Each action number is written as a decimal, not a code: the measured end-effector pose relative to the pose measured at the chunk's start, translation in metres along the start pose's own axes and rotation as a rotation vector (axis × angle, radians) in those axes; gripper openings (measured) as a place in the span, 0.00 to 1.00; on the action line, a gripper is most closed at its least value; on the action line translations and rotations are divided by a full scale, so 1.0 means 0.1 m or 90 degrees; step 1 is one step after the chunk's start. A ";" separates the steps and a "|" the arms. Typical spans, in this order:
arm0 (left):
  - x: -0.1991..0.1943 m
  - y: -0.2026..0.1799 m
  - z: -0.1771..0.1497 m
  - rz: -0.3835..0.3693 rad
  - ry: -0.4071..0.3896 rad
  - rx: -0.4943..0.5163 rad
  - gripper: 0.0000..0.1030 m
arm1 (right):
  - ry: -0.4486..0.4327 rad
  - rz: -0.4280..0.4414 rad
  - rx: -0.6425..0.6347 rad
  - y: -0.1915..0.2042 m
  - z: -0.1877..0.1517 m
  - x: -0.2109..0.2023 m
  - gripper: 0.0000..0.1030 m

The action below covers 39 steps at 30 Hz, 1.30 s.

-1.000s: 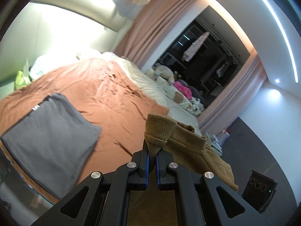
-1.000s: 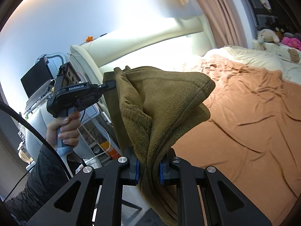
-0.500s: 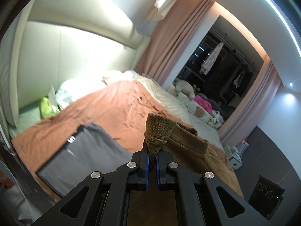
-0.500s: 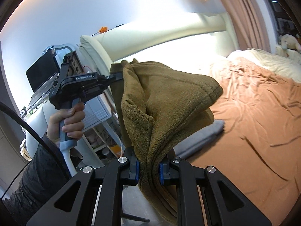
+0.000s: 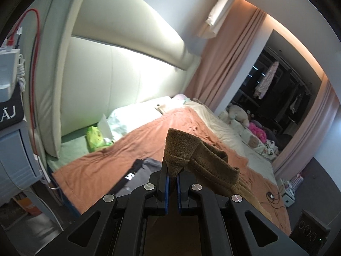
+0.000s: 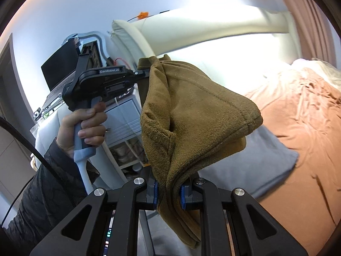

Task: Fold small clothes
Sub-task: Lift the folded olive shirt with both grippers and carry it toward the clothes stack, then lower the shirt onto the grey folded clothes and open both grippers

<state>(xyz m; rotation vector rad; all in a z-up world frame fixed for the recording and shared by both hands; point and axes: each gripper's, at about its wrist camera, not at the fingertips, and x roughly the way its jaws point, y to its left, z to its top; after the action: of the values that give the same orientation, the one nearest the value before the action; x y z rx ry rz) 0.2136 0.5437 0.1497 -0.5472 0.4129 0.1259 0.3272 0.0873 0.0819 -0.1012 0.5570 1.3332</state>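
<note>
Both claws hold the same olive-brown fleece garment up in the air beside the bed. The left claw is clamped tight on a folded, hemmed corner of the fleece, which stands up just above its blue-padded fingers and then trails off to that claw's right. The right claw is pinched on a thick bunch of several layers; the cloth rises ahead of it in a broad fold and a short tail hangs below its fingers. Seen from the right wrist, the left claw is up and to the left of the right claw, biting the far top edge of the garment, with the person's left hand wrapped round its grey handle and a dark quilted sleeve below.

Beyond the left claw, a grey folded garment lies on the rust-coloured bedspread, partly hidden by the fingers. The same grey piece shows to the right of the right claw, behind the hanging fleece. Farther off sit a green tissue pack, a padded cream headboard and pink curtains.
</note>
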 end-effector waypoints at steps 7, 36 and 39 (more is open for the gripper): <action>0.38 0.18 0.05 0.023 -0.002 0.004 0.05 | 0.003 0.011 0.017 -0.24 0.01 0.32 0.11; 2.93 0.16 -0.15 0.075 0.167 0.052 0.05 | 0.029 -0.045 0.169 -1.80 -0.07 1.01 0.14; 3.14 0.14 -0.22 0.073 0.177 0.065 0.05 | 0.025 -0.051 0.188 -1.96 -0.10 1.02 0.14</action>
<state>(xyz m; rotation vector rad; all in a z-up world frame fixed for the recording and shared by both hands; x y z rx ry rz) 0.4888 0.5462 -0.0035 -0.4417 0.7178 0.1385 0.5209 0.1247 -0.0186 0.0923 0.7697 1.1610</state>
